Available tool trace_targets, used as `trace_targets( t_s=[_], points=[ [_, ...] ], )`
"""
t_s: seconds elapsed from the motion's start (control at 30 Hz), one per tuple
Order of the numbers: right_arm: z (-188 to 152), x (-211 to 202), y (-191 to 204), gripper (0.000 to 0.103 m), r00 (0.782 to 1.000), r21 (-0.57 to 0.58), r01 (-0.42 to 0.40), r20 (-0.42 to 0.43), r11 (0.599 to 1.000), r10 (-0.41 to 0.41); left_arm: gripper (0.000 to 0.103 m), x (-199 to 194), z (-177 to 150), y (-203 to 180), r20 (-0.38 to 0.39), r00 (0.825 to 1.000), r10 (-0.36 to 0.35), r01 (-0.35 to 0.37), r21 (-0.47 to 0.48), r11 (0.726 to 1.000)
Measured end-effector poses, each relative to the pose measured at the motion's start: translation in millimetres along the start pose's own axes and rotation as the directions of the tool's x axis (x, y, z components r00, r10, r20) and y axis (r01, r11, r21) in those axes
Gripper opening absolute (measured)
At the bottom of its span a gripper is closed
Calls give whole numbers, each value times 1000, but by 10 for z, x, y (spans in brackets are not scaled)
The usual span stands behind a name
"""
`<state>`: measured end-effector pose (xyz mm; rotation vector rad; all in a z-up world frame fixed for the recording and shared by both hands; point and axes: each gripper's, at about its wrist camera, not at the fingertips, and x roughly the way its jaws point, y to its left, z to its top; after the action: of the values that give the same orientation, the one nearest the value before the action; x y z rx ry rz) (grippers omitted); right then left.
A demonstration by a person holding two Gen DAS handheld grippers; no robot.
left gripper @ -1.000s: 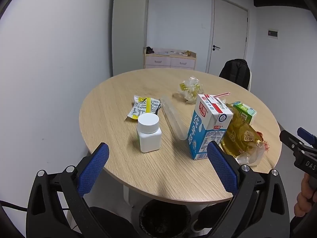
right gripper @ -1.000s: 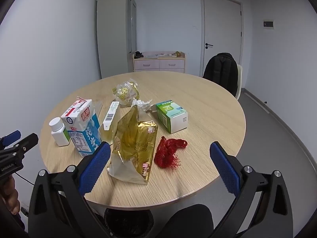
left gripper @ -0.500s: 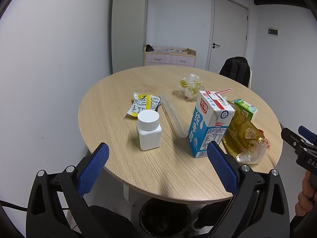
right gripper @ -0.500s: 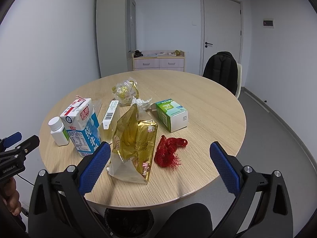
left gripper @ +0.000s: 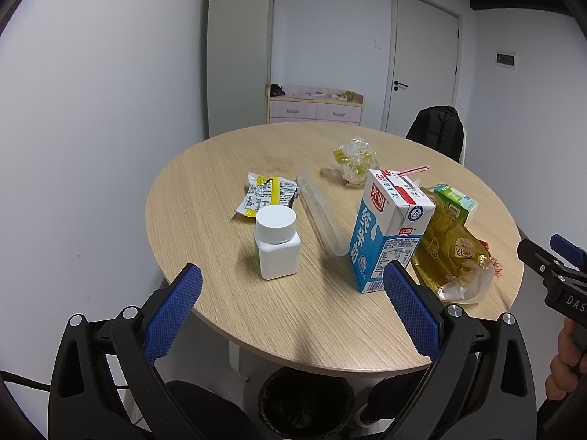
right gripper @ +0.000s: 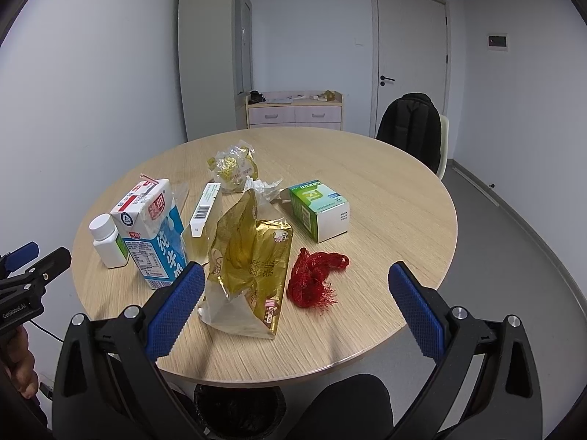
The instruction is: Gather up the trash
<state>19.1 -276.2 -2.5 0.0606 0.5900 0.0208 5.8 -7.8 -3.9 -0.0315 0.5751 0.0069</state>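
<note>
Ahead of your left hand-held gripper (left gripper: 291, 308), the bottle (left gripper: 277, 244) sits closer than a second ago; both it and the right hand-held gripper (right gripper: 297, 304) stay spread, empty. Trash remains on the counter (left gripper: 205, 198); nothing collected.

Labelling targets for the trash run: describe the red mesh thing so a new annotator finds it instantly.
Start at the round wooden table and go to its near edge. Just right of the crumpled gold foil bag, and nearer than the green-and-white box, lies the red mesh net. It is the only red, soft, frayed bundle; everything around it is a carton, bottle, box or wrapper.
</note>
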Motion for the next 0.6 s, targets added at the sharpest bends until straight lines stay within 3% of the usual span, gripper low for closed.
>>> trace_targets(
  t_s=[0.6],
  points=[
    [-17,24,1,96,1000,-1,-1,-3,1000,1,97,16,-8,22,-2,1000,1,-1,1,1000]
  ],
)
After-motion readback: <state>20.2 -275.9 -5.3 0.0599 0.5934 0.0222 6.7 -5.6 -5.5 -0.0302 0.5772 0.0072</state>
